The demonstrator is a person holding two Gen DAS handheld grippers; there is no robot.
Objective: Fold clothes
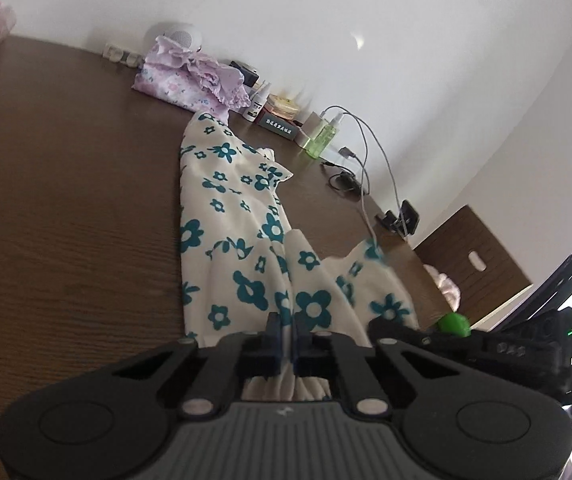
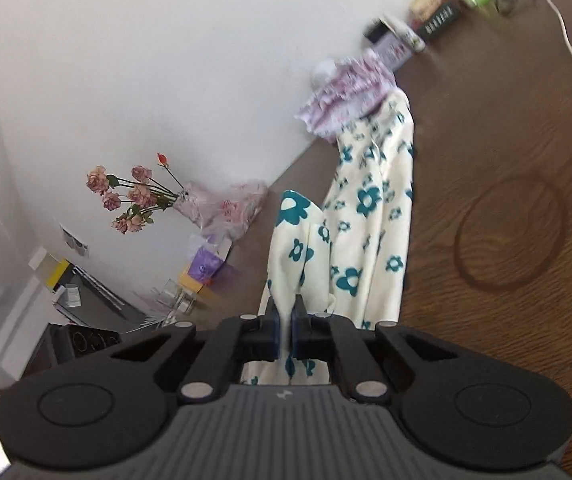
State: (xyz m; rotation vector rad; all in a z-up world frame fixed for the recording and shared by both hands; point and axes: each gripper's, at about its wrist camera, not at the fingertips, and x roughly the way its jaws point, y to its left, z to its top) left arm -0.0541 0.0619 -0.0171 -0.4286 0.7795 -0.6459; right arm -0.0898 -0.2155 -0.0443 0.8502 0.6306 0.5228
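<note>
Cream garment with teal flowers [image 1: 230, 216] lies stretched along brown wooden table [image 1: 66, 200], far end touching crumpled lilac floral cloth [image 1: 190, 76] near wall. Left gripper [image 1: 284, 338] clamped on near edge of garment. Right gripper [image 2: 284, 330] likewise pinching garment edge, fabric bunched between pads. Green spray bottle [image 1: 323, 136] beside lilac cloth, along wall.

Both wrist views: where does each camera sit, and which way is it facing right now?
Left wrist: on the left tool, looking along the wooden table at the wall; its jaws pinch the flowered garment; the right tool's body shows at right.
Right wrist: on the right tool, strongly tilted view toward the wall and a flower vase; jaws pinch the same garment.
Shared: the garment, purple clothing, table.
</note>
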